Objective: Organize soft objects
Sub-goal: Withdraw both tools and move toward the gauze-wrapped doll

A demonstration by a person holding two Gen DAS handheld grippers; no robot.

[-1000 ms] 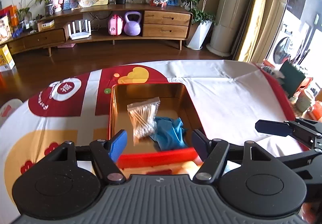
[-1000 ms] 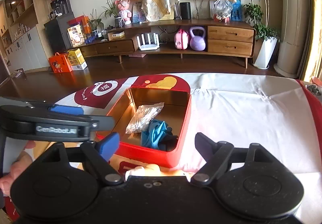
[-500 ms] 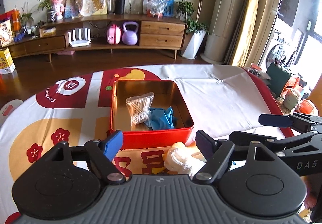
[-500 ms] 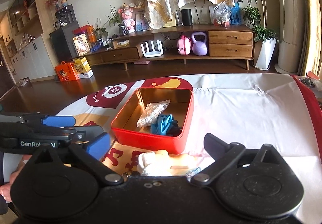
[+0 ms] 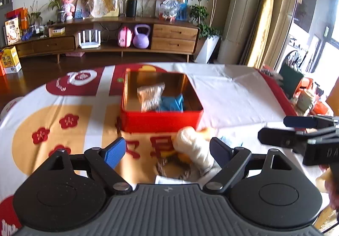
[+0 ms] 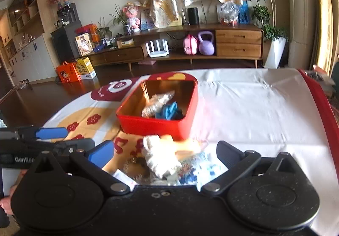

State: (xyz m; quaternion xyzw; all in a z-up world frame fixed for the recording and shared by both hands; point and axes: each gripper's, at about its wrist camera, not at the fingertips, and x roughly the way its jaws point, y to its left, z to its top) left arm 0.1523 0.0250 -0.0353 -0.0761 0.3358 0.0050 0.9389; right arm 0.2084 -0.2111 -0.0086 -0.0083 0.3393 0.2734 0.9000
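A red tin box (image 5: pixel 161 123) (image 6: pixel 152 125) stands open on the table. It holds a clear bag of cotton swabs (image 5: pixel 150 96) (image 6: pixel 156 101) and a blue cloth (image 5: pixel 171 103) (image 6: pixel 169 109). In front of the box lie a white and orange plush toy (image 5: pixel 192 144) (image 6: pixel 159 155), a blue-patterned packet (image 6: pixel 197 167) and a dark ring-shaped thing (image 5: pixel 169 167). My left gripper (image 5: pixel 167 150) is open and empty, just before the plush toy. My right gripper (image 6: pixel 165 154) is open and empty, with the toy between its fingers' lines.
The table wears a white, red and yellow cloth (image 5: pixel 53 115) (image 6: pixel 254 108). A wooden sideboard (image 5: pixel 127 41) stands across the room. Cups and containers (image 5: pixel 305 98) sit off the table's right edge. Each gripper shows in the other's view.
Both grippers have pulled back from the box toward the near table edge. The plush toy and small items in front of the box have come into view.
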